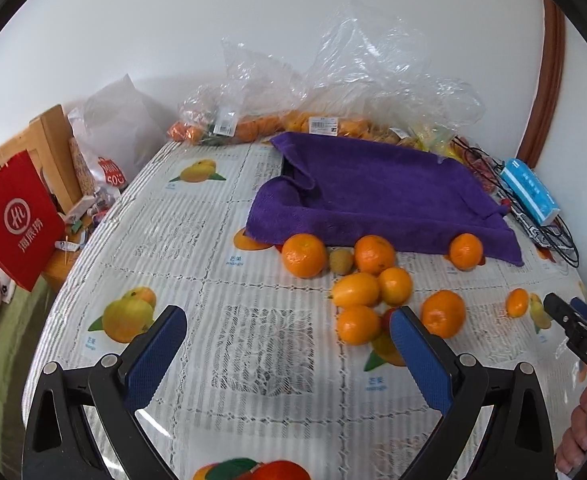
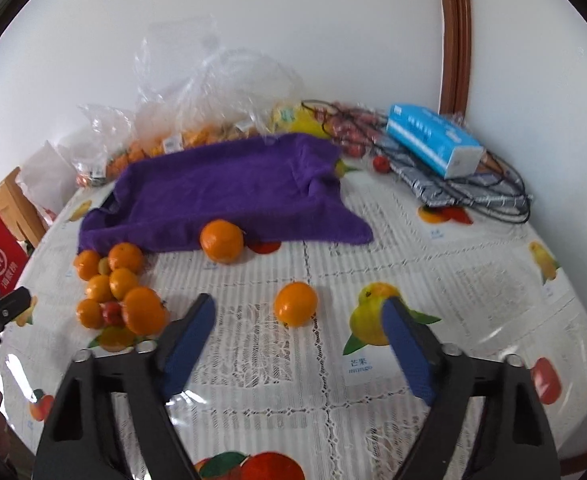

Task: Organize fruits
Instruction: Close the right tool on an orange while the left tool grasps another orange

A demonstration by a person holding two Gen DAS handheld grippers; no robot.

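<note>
Tablecloth (image 2: 373, 216) reads "mango"; right gripper (image 1: 573, 312) marked "DAS"

Bare bench (image 2: 253, 360) is lying open between the right gripper's (image 2: 299, 322) spread jaws up to a lone orange (image 2: 295, 304). A fruit cluster (image 2: 119, 292) is crowding the left; the purple towel (image 2: 229, 196) is blocking the far side.

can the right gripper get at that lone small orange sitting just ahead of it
Probably yes. The right gripper is open, and the lone small orange sits on bare tablecloth just ahead, roughly between the fingers' line, apart from the cluster of oranges.
</note>
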